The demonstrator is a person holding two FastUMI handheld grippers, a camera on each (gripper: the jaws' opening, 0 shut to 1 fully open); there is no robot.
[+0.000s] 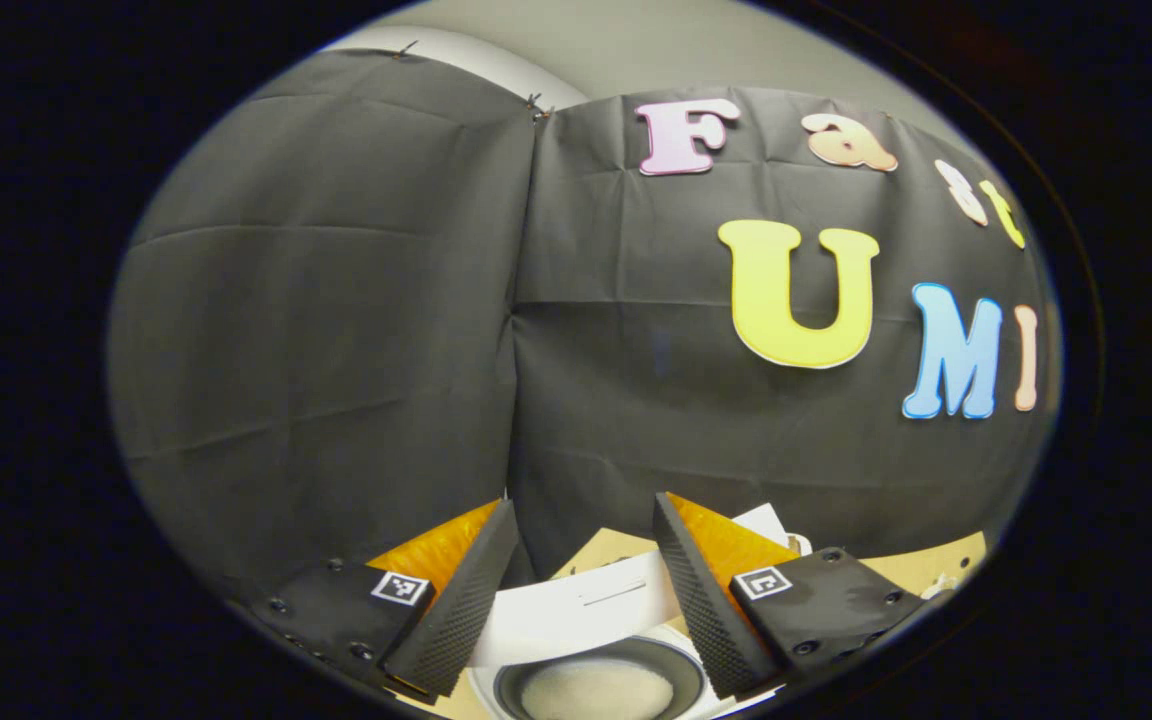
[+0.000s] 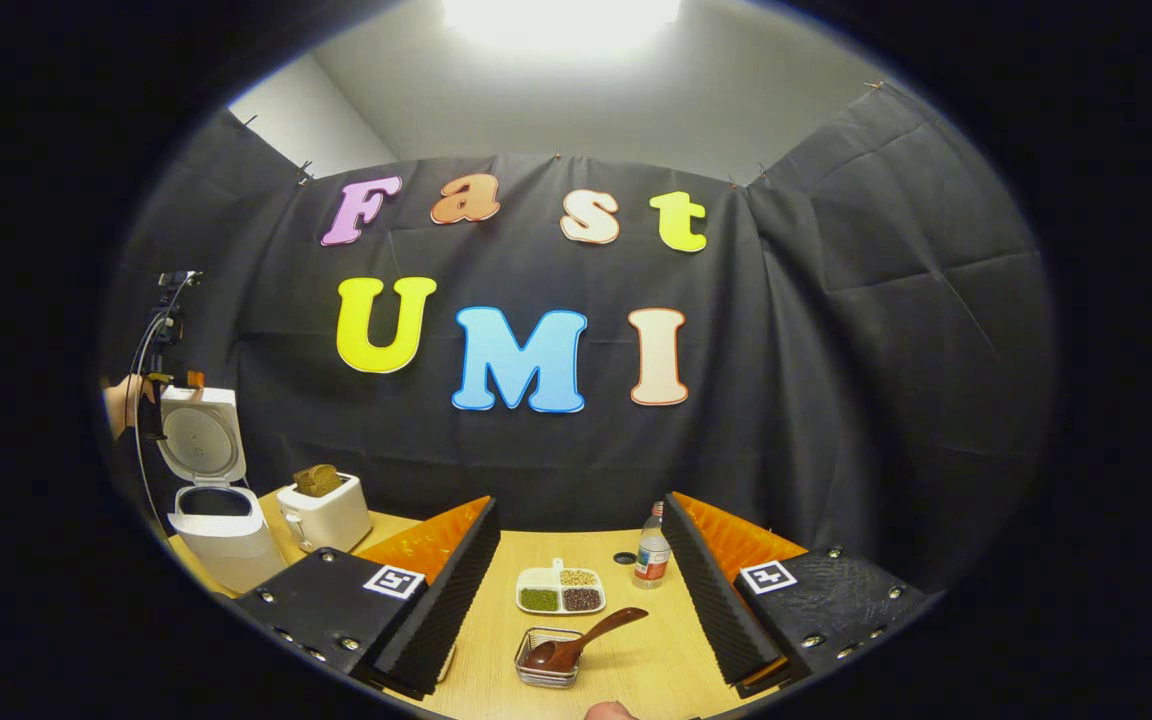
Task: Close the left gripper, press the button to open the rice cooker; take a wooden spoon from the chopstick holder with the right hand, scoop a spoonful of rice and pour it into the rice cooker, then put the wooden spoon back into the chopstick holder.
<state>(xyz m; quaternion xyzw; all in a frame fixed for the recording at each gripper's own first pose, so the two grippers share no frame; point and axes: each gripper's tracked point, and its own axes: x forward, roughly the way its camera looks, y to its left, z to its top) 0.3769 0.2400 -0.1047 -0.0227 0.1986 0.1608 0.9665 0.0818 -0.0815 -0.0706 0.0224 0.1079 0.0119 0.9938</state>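
The right tongs [image 2: 576, 590] are standing spread over the pale wooden bench [image 2: 656, 665]; between their ribbed fingers a smooth wooden spoon [image 2: 581, 640] is lying in a small clear square dish [image 2: 548, 660]. The left tongs [image 1: 576, 590], also spread, are hovering above the white rice cooker [image 2: 214, 500], its lid standing open and its round dark pot [image 1: 598, 685] holding what is probably rice.

The left gripper view looks from close above the open white rice cooker [image 1: 596, 610]; the right gripper view faces that cooker [image 2: 216, 500] from well across the wooden desk [image 2: 656, 660]
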